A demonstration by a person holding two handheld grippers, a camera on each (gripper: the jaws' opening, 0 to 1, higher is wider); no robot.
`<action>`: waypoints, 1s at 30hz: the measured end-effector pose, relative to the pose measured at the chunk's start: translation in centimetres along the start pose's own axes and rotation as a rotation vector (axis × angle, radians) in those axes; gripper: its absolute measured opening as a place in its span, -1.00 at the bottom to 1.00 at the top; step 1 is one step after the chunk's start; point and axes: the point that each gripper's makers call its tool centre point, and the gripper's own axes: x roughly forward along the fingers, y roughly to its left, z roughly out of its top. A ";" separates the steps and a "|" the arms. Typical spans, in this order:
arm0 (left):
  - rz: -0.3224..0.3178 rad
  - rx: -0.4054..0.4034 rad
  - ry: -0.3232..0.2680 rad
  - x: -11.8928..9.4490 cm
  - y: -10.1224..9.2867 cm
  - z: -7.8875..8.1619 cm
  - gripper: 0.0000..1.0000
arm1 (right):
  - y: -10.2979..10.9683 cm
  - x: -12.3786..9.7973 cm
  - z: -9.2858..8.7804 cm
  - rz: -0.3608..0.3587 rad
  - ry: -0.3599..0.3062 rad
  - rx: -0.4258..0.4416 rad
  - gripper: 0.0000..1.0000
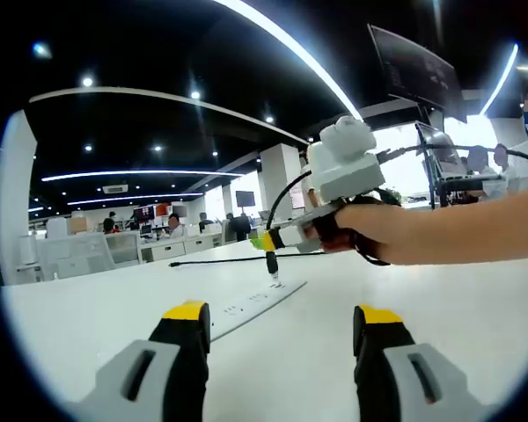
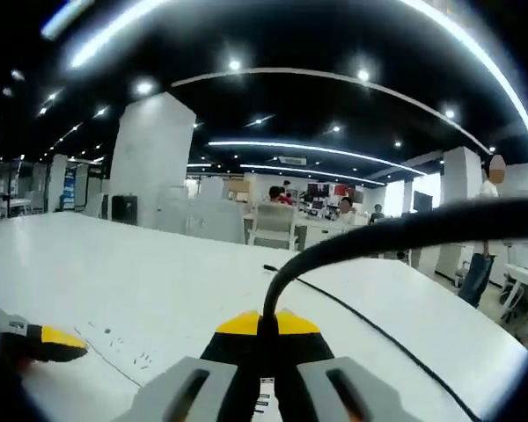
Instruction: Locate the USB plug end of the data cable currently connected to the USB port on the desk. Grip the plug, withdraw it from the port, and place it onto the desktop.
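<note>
A black USB plug point(image 1: 271, 262) stands upright over a white port strip point(image 1: 255, 303) set in the white desk point(image 1: 88, 308). Its metal end meets the strip; I cannot tell whether it is still seated. My right gripper point(image 1: 268, 239), held by a hand, comes in from the right and is shut on the plug. In the right gripper view, my right gripper point(image 2: 264, 323) clamps the black cable point(image 2: 378, 237), which arcs up and to the right. My left gripper point(image 1: 283, 312) is open, short of the strip, with nothing between its jaws.
A loose stretch of cable point(image 1: 211, 260) lies across the desk behind the strip. A monitor point(image 1: 418, 75) on a stand rises at the right. One of my left gripper's fingers point(image 2: 48, 338) shows low left by the strip point(image 2: 114, 347). Office desks and people sit far behind.
</note>
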 end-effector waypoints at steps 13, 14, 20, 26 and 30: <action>-0.008 -0.016 -0.010 -0.3 0.2 0.2 0.33 | -1.4 -1.6 0.6 -0.026 -0.027 0.056 -0.91; -0.011 -0.018 -0.013 -0.3 0.2 0.3 0.34 | -1.4 -1.7 0.6 -0.026 -0.028 0.062 -0.90; -0.024 -0.006 -0.018 -0.3 0.0 0.4 0.37 | -1.2 -2.0 0.9 -0.020 -0.039 0.076 -0.90; -0.023 -0.025 -0.025 -0.5 0.0 0.5 0.39 | -1.5 -2.9 0.8 -0.015 -0.052 0.104 -0.90; -0.029 -0.022 -0.028 -0.5 -0.2 0.5 0.41 | -1.8 -3.4 0.7 -0.007 -0.059 0.128 -0.90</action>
